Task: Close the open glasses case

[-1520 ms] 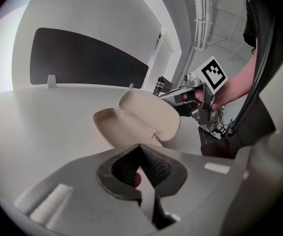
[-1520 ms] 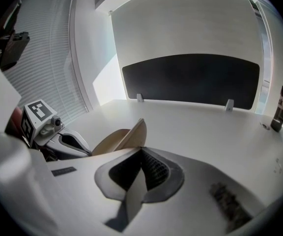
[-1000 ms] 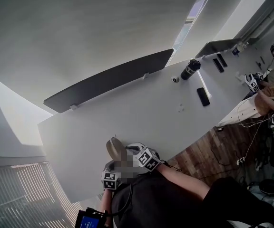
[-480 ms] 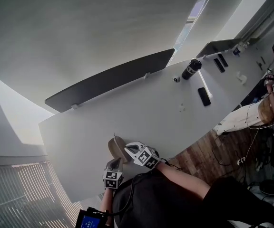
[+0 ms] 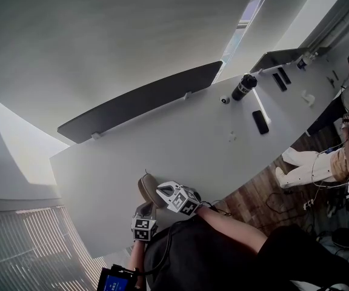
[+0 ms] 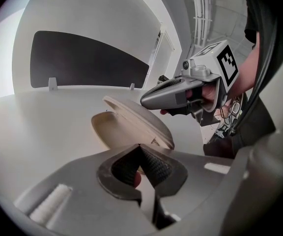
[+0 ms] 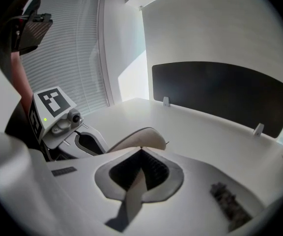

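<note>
Beige and hard-shelled, the case (image 5: 145, 188) sits near the front edge of the table (image 5: 180, 132), close to the person. Its lid (image 6: 144, 124) stands partway up, tilted over the base (image 6: 107, 128), so the closing looks under way but not finished.

The right gripper (image 7: 141, 150) reaches over the case from the lid's outer side. Its jaws are pinched together with nothing between them, and the tip is right at the lid's back. I cannot tell whether it touches. The left gripper (image 6: 139, 146) sits low, just beside the case on the person's side. Its jaws are also drawn together and empty, and they hide the case's near rim.

The step in hand seems to be pushing the lid down. The next move probably calls for the right tip to bear on the lid and carry it onto the base until the rims meet. Meanwhile the left tip would brace the base, since a light shell may skate on a smooth top. The left tip should stay out of the narrowing gap.
</note>
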`<state>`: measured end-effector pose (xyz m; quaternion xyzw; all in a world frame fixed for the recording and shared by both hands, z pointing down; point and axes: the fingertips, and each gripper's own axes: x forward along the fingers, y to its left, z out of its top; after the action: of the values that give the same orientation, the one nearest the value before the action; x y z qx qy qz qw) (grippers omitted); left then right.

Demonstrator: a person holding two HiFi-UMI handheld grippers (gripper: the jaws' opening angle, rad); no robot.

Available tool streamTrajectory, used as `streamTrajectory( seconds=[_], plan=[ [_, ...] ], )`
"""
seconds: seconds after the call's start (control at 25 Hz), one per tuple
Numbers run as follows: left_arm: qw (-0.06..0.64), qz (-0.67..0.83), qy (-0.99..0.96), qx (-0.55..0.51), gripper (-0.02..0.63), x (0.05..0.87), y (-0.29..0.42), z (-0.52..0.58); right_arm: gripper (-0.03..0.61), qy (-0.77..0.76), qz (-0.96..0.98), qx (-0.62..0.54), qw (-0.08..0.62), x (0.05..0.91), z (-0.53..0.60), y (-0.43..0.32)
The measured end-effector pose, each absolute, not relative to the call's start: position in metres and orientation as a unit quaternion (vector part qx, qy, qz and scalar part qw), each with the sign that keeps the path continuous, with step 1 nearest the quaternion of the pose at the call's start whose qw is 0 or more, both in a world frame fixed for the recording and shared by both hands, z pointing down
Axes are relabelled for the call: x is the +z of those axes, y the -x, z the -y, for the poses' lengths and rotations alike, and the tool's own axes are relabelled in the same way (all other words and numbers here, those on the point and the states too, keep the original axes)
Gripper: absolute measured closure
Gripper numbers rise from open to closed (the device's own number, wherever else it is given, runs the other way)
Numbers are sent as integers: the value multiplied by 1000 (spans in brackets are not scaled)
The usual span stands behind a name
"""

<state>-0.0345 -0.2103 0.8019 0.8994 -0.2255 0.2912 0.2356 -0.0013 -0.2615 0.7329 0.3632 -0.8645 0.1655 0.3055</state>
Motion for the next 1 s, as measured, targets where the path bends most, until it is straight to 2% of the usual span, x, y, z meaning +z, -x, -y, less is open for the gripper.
streamTrajectory(
  seconds=[0.56,0.8,1.0],
  plan=[
    [234,269,-889,286,607,789,68,227,574,-300,883,128,338,746,259,37],
    [221,247,-905,268,607,770,46,234,574,-290,888,136,330,750,260,45],
    [247,251,-897,266,606,777,35,230,574,-299,886,151,319,753,261,45]
  ],
)
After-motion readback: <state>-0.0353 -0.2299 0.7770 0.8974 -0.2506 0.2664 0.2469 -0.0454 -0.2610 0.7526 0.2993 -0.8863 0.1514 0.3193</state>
